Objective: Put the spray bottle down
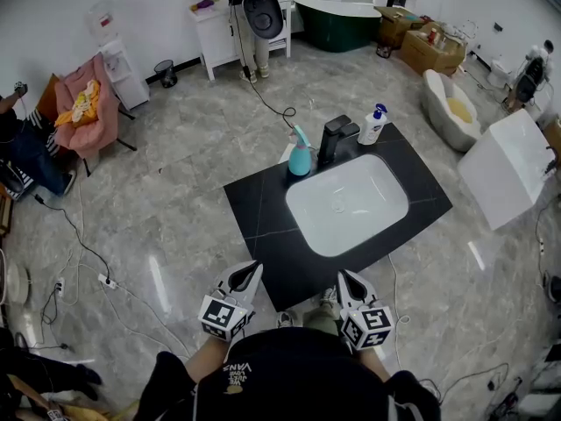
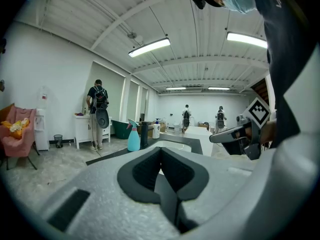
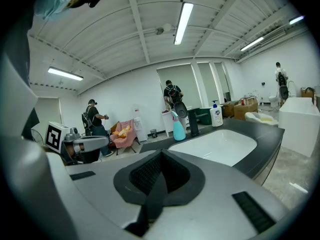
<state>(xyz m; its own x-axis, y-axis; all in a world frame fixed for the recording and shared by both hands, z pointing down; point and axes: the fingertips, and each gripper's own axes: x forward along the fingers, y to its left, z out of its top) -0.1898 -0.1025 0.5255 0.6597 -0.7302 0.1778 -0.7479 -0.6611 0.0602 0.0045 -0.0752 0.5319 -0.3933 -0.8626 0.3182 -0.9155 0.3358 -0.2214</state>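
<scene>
Standing at the far edge of the table (image 1: 259,207), the spray bottle (image 1: 300,154) seems already put down; the left gripper (image 1: 249,272) and right gripper (image 1: 348,280), jaws pressed together and empty, need no further move.

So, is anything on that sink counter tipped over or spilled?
Nothing stands out. The teal spray bottle, black faucet and soap bottle all stand upright along the far edge of the counter, and no spill shows in the white basin.
</scene>
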